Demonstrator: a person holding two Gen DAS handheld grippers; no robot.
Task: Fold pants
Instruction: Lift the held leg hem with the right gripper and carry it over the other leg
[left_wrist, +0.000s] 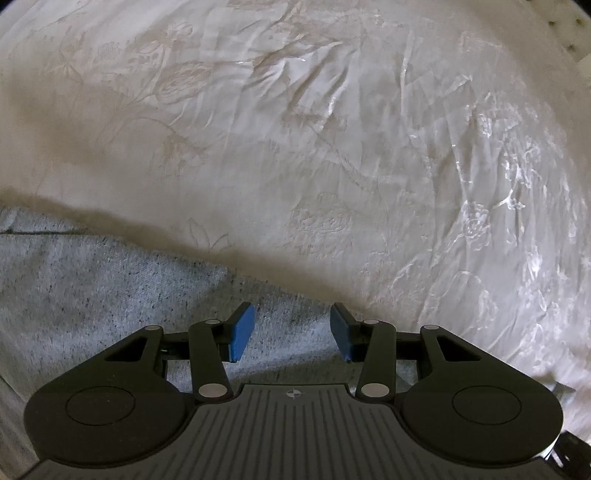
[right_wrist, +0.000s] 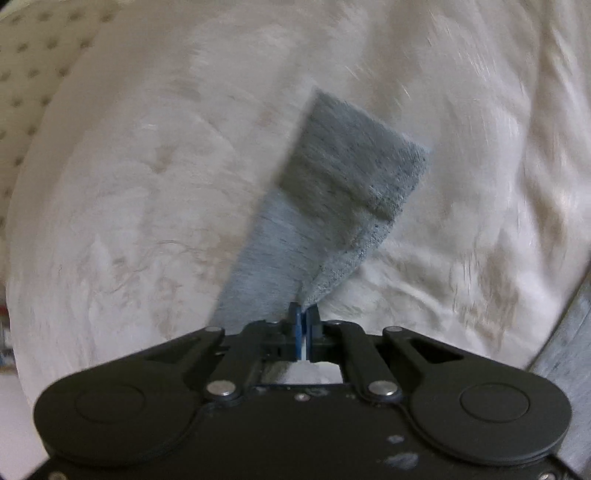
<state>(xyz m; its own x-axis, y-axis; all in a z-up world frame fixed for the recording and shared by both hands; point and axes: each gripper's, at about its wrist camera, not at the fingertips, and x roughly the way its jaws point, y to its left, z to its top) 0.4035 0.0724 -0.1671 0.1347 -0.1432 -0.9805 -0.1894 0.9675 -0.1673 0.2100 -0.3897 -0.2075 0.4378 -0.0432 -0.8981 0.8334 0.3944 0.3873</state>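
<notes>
Right gripper carrying a pant hem, left gripper waiting spread.

My right gripper (right_wrist: 303, 314) is pressed together on a thin edge of the heather-grey knit pants (right_wrist: 332, 192), whose hemmed leg end hangs lifted above the cream floral-embossed bedspread (right_wrist: 129, 184). My left gripper (left_wrist: 291, 328) hovers spread over the pants' body, which lies flat on the bedspread. I judge the pinch shallow: a fast swing could pull the knit free, or drag the unpinned body askew.
</notes>
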